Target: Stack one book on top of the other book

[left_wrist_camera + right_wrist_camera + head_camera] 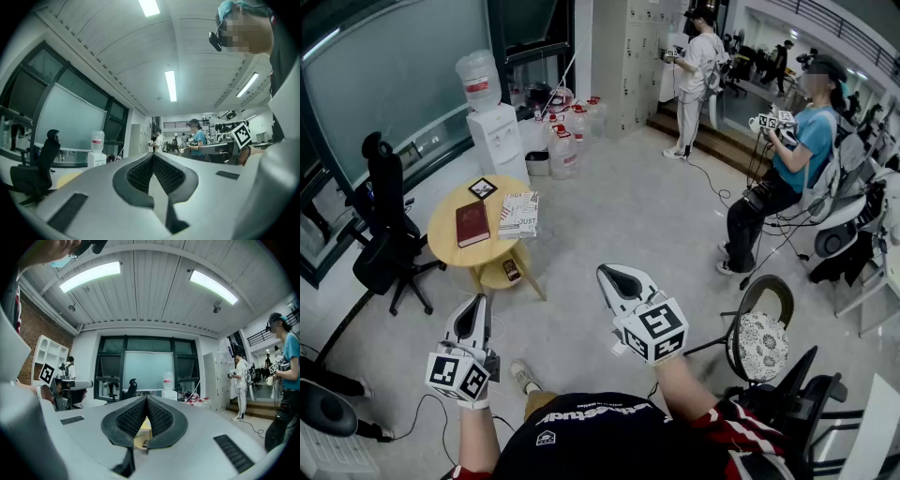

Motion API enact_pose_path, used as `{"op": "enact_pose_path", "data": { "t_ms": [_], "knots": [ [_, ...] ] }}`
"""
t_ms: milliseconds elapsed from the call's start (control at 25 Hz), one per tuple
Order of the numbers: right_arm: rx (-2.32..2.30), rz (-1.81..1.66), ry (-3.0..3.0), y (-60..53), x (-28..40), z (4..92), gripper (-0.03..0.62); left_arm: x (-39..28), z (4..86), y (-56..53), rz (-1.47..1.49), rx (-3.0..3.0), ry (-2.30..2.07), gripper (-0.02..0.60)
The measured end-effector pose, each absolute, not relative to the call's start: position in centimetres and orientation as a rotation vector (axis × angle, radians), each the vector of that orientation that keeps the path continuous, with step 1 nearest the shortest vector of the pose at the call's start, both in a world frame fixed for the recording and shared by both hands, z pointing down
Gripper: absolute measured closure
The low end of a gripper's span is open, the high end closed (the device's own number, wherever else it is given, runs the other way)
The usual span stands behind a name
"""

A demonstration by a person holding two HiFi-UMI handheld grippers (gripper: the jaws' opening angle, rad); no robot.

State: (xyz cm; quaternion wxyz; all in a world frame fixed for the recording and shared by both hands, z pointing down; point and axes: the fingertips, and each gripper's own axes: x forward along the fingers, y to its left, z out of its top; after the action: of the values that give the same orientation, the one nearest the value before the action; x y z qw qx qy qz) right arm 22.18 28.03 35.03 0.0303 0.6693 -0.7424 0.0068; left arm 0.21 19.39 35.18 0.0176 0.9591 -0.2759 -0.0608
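Observation:
Two books lie side by side on a small round wooden table (450, 246) in the head view: a dark red book (472, 223) on the left and a white patterned book (518, 215) on the right. My left gripper (471, 313) and right gripper (616, 274) hang in the air well short of the table, above the floor. Both are shut with nothing between the jaws. In the left gripper view the tips (153, 154) meet; in the right gripper view the tips (146, 396) meet too, with a slice of the yellow table seen low between them.
A small black-framed item (482, 187) lies at the table's far edge. A black office chair (386, 225) stands left of the table, a water dispenser (495, 131) behind it. A patterned chair (761, 339) is at my right. Two people stand or sit at the back right.

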Motion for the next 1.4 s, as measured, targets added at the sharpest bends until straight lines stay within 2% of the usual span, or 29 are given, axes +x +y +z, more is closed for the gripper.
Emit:
{"op": "enact_pose_path", "data": {
  "t_ms": [440,1400],
  "knots": [
    [2.063,0.005,-2.296,28.1,21.4,34.8,0.566,-0.3,35.1,19.4,-0.193,2.986,-0.855,0.565],
    [1.857,-0.036,-2.452,21.8,15.4,34.8,0.566,-6.2,36.3,14.3,-0.196,2.931,-0.984,0.565]
  ]
}}
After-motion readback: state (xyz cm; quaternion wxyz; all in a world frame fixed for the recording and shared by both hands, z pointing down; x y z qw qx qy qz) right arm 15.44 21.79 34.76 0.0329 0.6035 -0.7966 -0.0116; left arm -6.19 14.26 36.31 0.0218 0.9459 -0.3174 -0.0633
